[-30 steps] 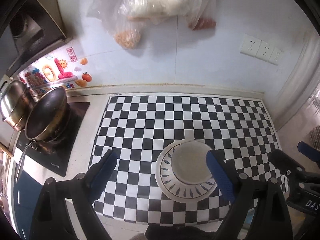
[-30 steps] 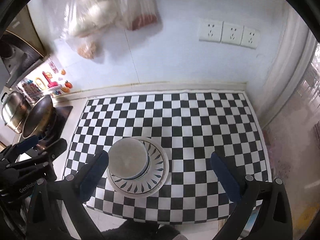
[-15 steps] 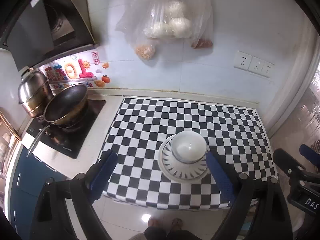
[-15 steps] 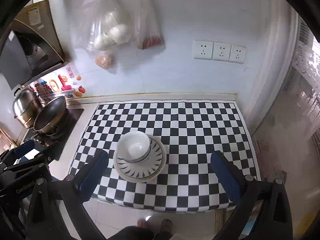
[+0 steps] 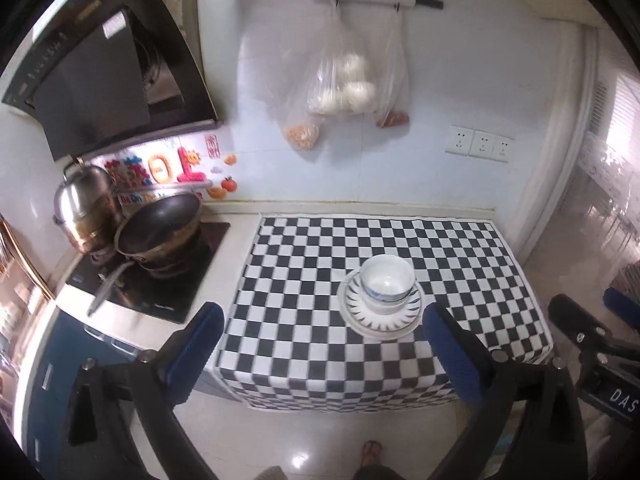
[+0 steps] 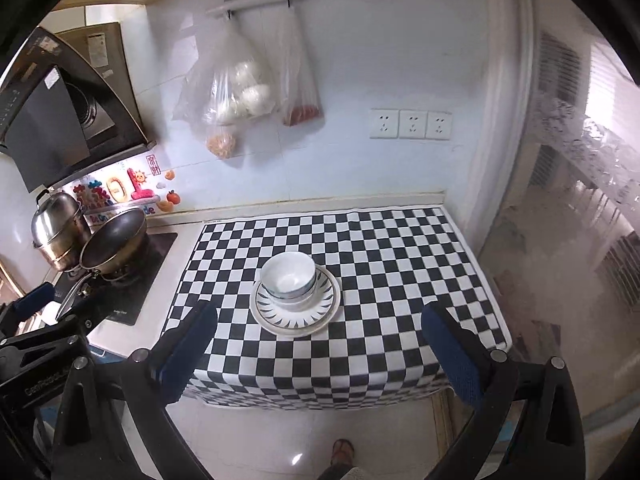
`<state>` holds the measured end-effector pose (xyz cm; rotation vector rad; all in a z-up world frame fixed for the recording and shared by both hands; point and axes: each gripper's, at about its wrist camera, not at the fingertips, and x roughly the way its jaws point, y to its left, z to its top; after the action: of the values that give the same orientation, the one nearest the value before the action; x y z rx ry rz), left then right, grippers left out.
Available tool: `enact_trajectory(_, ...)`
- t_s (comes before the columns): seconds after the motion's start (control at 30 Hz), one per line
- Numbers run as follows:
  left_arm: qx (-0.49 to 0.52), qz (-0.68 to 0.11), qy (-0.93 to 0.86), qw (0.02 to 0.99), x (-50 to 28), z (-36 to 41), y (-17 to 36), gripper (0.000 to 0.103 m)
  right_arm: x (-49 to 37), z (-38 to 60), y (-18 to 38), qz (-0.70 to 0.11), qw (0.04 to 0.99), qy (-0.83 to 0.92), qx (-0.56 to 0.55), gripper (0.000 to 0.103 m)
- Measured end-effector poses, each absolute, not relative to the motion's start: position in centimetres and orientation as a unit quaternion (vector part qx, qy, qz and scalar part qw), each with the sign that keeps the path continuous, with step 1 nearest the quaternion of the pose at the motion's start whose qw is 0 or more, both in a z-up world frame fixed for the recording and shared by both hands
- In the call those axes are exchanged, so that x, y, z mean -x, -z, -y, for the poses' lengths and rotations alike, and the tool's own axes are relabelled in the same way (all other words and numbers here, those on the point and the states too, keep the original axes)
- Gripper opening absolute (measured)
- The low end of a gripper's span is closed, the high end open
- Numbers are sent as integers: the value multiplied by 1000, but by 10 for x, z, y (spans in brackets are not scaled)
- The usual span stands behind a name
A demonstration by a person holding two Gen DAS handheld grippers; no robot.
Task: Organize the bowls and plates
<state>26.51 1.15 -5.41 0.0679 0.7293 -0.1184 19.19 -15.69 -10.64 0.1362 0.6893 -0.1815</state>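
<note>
White bowls [image 5: 387, 285] are stacked on a white plate [image 5: 380, 322] with a dark petal rim, on the checkered cloth [image 5: 320, 264]. The stack also shows in the right wrist view, bowls [image 6: 289, 278] on plate [image 6: 296, 316]. My left gripper [image 5: 320, 344] is open and empty, held well back and above the counter's front edge. My right gripper [image 6: 320, 344] is open and empty, likewise back from the stack. Each gripper shows at the edge of the other's view.
A dark pan [image 5: 158, 232] and a steel pot [image 5: 86, 210] sit on the black hob [image 5: 148, 280] at the left. A range hood [image 5: 100, 76] hangs above. Plastic bags [image 5: 340, 84] hang on the wall. Sockets [image 5: 480, 145] are at the right. The floor [image 5: 304, 440] shows below.
Both grippers have pulled up and back from the counter. The stack looks smaller and farther, and the counter front and floor have come into view.
</note>
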Motion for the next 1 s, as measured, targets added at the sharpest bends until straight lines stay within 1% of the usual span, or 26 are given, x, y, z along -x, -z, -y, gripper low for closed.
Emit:
enact_trajectory(0.27, -48, -340, 63, 937, -207, -47, 42, 102, -121, 111, 98, -328, 937, 105, -62, 103)
enact_trajectory(0.47, -39, -333, 55, 941, -169, -63, 32, 102, -81, 96, 88, -322, 940, 97, -62, 103)
enact_trajectory(0.73, -37, -322, 44, 945, -116, -63, 20, 102, -20, 89, 61, -285, 953, 86, -47, 103)
enact_trajectory(1.0, -31, -305, 40, 951, -73, -50, 8, 102, 23, 100, 54, -284, 955, 73, -40, 103)
